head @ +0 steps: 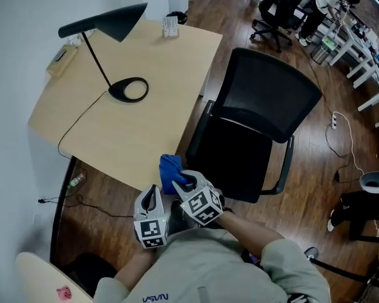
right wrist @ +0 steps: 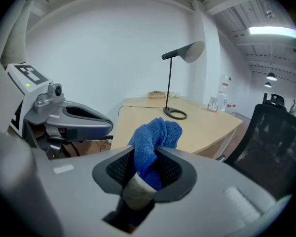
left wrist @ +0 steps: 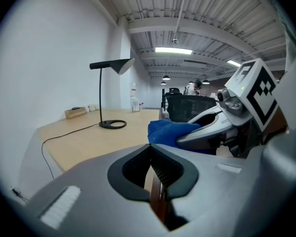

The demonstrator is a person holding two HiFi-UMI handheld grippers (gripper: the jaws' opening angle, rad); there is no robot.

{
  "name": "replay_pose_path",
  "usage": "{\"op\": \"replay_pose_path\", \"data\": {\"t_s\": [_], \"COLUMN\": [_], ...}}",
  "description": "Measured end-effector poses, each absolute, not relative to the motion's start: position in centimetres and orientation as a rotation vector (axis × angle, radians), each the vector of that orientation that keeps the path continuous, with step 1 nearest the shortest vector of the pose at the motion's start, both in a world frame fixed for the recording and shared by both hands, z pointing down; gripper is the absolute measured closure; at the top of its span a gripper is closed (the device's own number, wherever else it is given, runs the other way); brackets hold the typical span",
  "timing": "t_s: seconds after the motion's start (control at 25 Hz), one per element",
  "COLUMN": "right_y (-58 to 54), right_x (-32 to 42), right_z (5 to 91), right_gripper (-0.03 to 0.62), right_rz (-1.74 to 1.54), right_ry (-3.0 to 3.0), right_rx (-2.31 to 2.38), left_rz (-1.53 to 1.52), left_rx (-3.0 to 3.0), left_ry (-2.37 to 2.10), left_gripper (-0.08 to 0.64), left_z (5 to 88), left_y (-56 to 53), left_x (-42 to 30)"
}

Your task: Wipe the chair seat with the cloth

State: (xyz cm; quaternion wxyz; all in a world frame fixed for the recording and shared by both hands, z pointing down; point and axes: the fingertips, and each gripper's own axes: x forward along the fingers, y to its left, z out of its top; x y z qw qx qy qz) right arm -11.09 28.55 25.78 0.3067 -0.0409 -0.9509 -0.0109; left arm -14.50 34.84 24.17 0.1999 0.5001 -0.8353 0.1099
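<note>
The head view looks down on the whole black office chair with a mesh back [head: 265,93]. Its dark seat [head: 234,160] is bare and stands just beside the right edge of the pale wooden desk [head: 145,125]. The two gripper views catch only the chair's back.

The right gripper [head: 188,183] holds the blue fuzzy cloth [head: 170,169] up by the near corner of the desk, next to the seat but not on it. Only the right gripper view shows the grip: the jaws squeeze the cloth, and it puffs up out of them. The left gripper [head: 153,194] is just beside the right one. Only the left gripper view shows its jaws, which are pressed together with nothing between them.

In the head view the grippers cover the person's hands, and only grey sleeves [head: 252,238] show.

A little clear box [head: 170,26] at the far edge of the desk and a wooden box [head: 63,59] at the far left corner are too small to make out.

A black desk lamp with a round foot [head: 129,89] stands on the desk, and its thin cord runs to the left edge. A chair armrest [head: 199,128] stands between the desk edge and the seat. More black chairs [head: 278,5] and a white cord [head: 341,137] are on the brown wood floor [head: 316,182].
</note>
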Motion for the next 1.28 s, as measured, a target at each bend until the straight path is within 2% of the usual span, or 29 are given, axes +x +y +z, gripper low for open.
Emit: {"op": "replay_pose_path", "data": {"t_s": [0.6, 1.28], "right_y": [32.4, 31.7], "right_x": [-22.7, -25.6], "right_z": [31.8, 37.6], "right_gripper": [0.497, 0.465], "right_rz": [0.100, 0.155], "right_ry": [-2.387, -2.276], "right_rx": [-0.114, -0.049], "left_rz": [0.220, 0.242], "left_rx": [1.252, 1.286], "left_ry": [-2.429, -2.392], "left_gripper": [0.554, 0.554], "left_z": [24.5, 25.2], "left_y": [41.3, 41.2], "left_x": [-23.7, -26.1]}}
